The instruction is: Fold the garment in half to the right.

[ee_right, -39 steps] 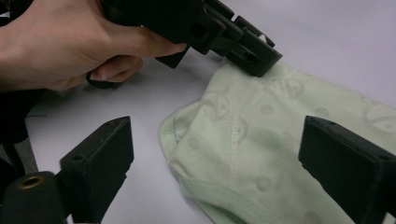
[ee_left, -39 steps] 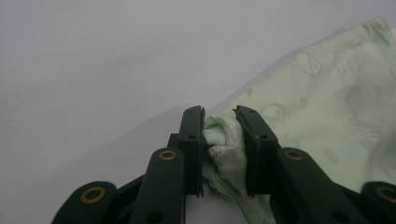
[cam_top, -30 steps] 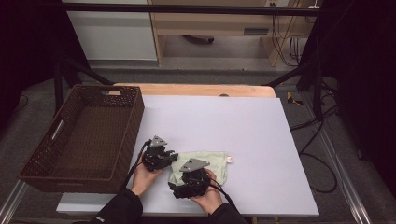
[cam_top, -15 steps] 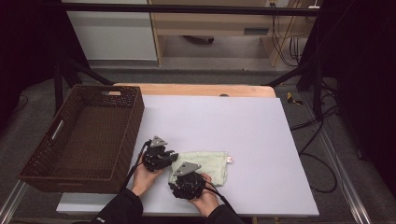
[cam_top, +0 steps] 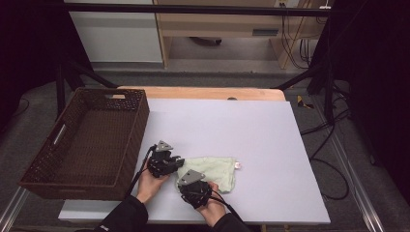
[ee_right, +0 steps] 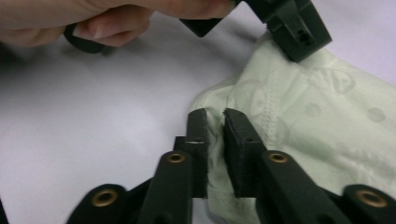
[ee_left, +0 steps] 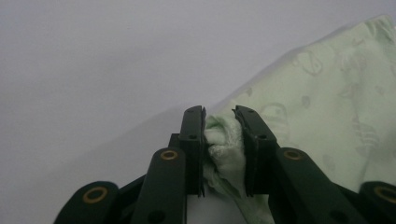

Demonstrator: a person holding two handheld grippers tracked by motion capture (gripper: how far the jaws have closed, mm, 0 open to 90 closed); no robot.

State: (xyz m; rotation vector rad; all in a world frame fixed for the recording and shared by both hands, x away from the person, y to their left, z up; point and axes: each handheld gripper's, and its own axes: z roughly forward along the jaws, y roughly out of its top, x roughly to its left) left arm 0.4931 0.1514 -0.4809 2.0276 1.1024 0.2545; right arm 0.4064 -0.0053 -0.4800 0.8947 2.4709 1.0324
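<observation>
Left tongs [cam_top: 175, 163], narrowed to a small gap, pinching a bunched corner of the pale green cloth [cam_top: 212, 170], pads pressed on the fold [ee_left: 223, 144]. Cloth spread flat on the white bench [cam_top: 251, 130], stretching away to the right of both tongs. Just beside, nearer the person, right tongs [cam_top: 189, 186], jaws just closing, nearly together on the cloth's stitched edge [ee_right: 215, 140]. Brown wicker basket [cam_top: 82, 145] well off to the left.
</observation>
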